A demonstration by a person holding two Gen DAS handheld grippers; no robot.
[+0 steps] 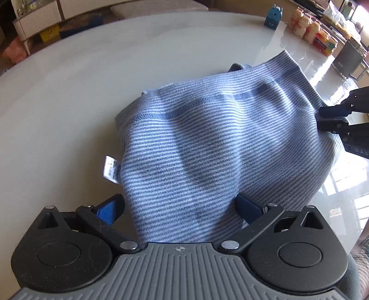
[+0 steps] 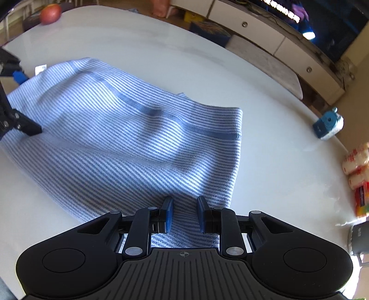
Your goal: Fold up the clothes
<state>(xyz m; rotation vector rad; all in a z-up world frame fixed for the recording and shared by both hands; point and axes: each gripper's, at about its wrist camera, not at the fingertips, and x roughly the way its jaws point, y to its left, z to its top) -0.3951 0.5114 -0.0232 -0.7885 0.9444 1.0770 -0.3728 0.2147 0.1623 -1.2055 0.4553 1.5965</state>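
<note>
A blue-and-white striped garment [image 1: 219,138] [image 2: 126,143] lies bunched on the white round table [image 1: 92,80] [image 2: 276,161], bulging up in its middle. Its white care label [image 1: 110,169] [image 2: 41,68] sticks out at one edge. My left gripper [image 1: 180,207] [image 2: 26,103] is open wide at one end of the garment; the cloth fills the gap, one finger resting on it and the other beside its edge. My right gripper [image 2: 185,207] [image 1: 327,117] is at the opposite end, its jaws narrow and shut on a fold of the striped cloth.
A small blue device [image 1: 273,17] [image 2: 328,123] and a pack of small bottles [image 1: 306,25] [image 2: 356,166] stand near the table's rim. A red apple [image 2: 49,13] sits at another edge, and a dark container [image 2: 359,240] stands close to the right gripper.
</note>
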